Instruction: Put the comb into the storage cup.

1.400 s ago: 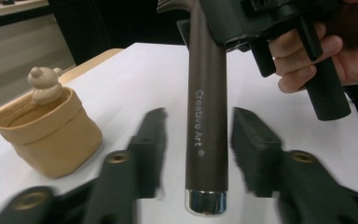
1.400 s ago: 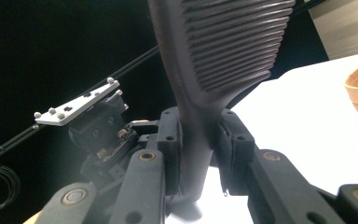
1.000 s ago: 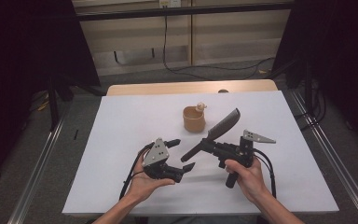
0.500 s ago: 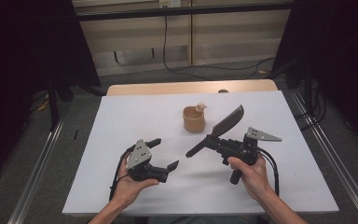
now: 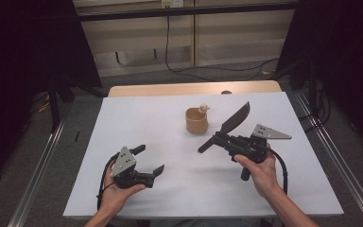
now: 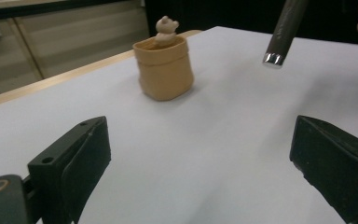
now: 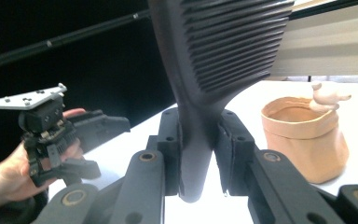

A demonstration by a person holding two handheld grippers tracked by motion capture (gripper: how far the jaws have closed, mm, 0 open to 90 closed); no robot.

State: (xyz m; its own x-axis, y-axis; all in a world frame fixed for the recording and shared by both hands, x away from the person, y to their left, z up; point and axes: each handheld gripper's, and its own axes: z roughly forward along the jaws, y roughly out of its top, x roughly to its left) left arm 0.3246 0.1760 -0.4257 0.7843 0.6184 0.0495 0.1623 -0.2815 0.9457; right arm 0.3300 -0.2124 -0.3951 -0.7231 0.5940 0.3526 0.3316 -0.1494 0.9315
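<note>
- Jaws of the right gripper (image 5: 216, 140) are clenched on a dark ribbed-blade tool (image 5: 227, 127) where blade narrows into handle; blade end rises up and away toward the tan cup (image 5: 196, 120), handle end sticks out the other side.
- Right gripper view: ribbed blade (image 7: 219, 44) stands tall between the two jaws, cup (image 7: 305, 137) just right of the jaws, apart from them.
- Jaws of the left gripper (image 5: 149, 160) are released, spread wide, nothing between; held in the left hand (image 5: 118, 194), low over the white counter (image 5: 170, 127), well left of and nearer the person than the cup.
- Left gripper view: cup (image 6: 164, 67) sits ahead of the gap, well apart; small pale figure (image 6: 166, 29) perched at its rim; tool's handle tip (image 6: 283, 32) hangs to the right of the cup.
- Right hand (image 5: 260, 172) grips its gripper right of the cup.
</note>
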